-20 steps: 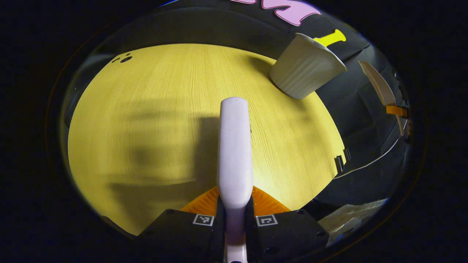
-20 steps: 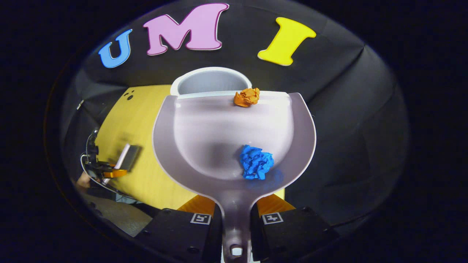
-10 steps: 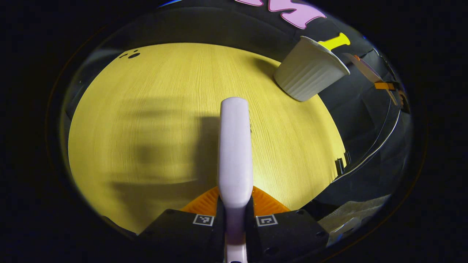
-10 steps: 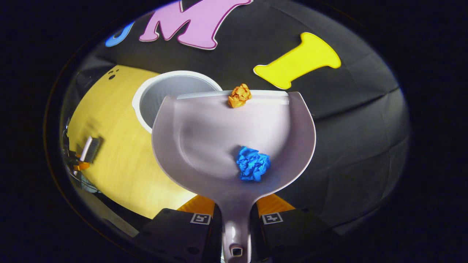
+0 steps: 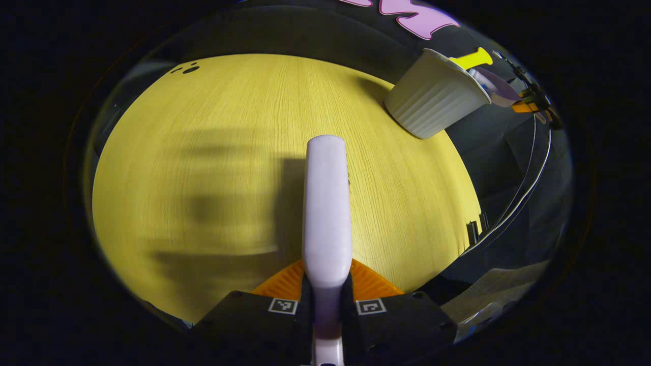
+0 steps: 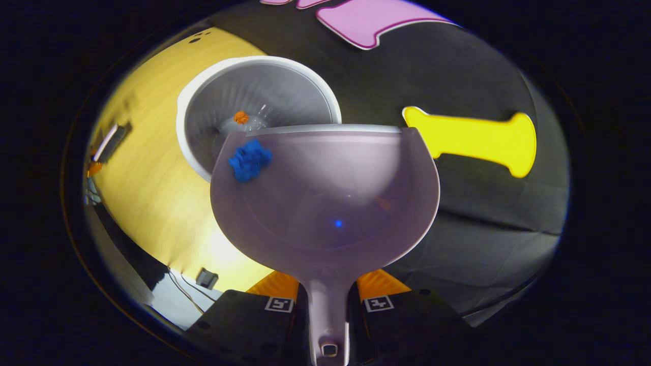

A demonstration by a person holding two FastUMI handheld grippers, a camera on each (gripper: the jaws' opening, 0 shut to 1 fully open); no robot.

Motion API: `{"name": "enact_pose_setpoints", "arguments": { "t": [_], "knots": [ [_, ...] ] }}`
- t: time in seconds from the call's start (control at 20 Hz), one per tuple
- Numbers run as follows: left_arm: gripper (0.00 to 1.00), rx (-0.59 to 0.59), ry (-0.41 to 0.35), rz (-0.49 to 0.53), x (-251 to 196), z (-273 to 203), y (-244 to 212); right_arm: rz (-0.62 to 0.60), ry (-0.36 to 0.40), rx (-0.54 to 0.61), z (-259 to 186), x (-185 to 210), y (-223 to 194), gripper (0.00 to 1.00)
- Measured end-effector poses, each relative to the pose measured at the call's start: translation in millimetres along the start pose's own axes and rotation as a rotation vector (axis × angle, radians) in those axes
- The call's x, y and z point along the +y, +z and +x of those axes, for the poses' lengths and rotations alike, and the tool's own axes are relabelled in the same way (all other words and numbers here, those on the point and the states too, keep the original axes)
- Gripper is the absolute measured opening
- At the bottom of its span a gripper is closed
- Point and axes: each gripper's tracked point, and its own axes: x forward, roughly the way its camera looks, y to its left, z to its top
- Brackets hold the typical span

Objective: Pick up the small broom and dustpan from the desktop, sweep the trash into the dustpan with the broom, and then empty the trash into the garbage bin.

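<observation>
In the right gripper view my right gripper (image 6: 328, 300) is shut on the handle of the pale lilac dustpan (image 6: 325, 203), which is tilted over the white ribbed garbage bin (image 6: 203, 107). A blue paper ball (image 6: 248, 159) sits at the pan's left rim. An orange paper ball (image 6: 241, 117) lies inside the bin. In the left gripper view my left gripper (image 5: 327, 302) is shut on the lilac broom handle (image 5: 326, 203), held above the yellow wooden desktop (image 5: 203, 152). The bin (image 5: 432, 96) stands at the desk's far right, with the dustpan (image 5: 496, 89) and the other gripper just beyond it.
The broom and the left gripper appear small at the far left of the right gripper view (image 6: 109, 145). A small dark box with cables (image 6: 206, 278) lies on the floor below the desk's edge. Cables (image 5: 529, 168) hang right of the desk.
The dustpan swung over the bin and tilted left. The orange ball fell into the bin and the blue ball slid from the pan's middle to its left rim. The broom stayed still.
</observation>
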Motion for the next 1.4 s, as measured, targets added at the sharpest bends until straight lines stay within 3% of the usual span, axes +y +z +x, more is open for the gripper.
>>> {"name": "enact_pose_setpoints", "arguments": {
  "t": [0.05,0.1,0.2,0.25,0.3,0.5,0.75,0.8,0.85,1.1,1.4],
  "knots": [
    [0.27,0.0,-0.002,-0.007,-1.4,1.5,1.7,-0.017,0.002,0.003,0.9,1.3,2.9,0.31],
    [0.27,-0.001,-0.004,-0.013,-4.1,2.6,2.0,-0.028,0.01,0.004,1.3,3.1,6.4,0.35],
    [0.27,0.002,-0.004,-0.019,-6.3,4.6,0.8,-0.046,0.014,-0.001,1.2,4.1,16.3,0.35],
    [0.27,0.008,-0.002,-0.02,-6.6,5.1,0.0,-0.048,0.016,-0.002,2.5,4.7,17.6,0.31],
    [0.27,0.011,0.0,-0.02,-6.1,5.2,0.6,-0.047,0.014,-0.007,2.6,3.4,18.3,0.35],
    [0.27,0.017,0.014,-0.025,-6.8,6.1,1.2,-0.028,0.013,-0.038,2.3,1.7,17.6,0.36],
    [0.27,0.001,0.036,-0.021,-9.3,3.0,4.9,0.077,0.039,-0.185,-26.0,10.6,10.2,0.35],
    [0.26,-0.004,0.034,-0.02,-10.2,1.4,6.0,0.1,0.05,-0.216,-33.6,15.2,8.6,0.31],
    [0.27,-0.006,0.032,-0.019,-10.6,-0.5,7.3,0.122,0.064,-0.248,-43.9,22.7,8.8,0.35],
    [0.27,-0.004,0.059,-0.008,-3.9,0.9,16.6,0.179,0.182,-0.361,-86.8,80.3,-0.2,0.35],
    [0.27,-0.003,0.105,0.029,9.9,-3.5,24.2,0.232,0.344,-0.378,-96.2,190.8,-17.5,0.35]
  ]
}}
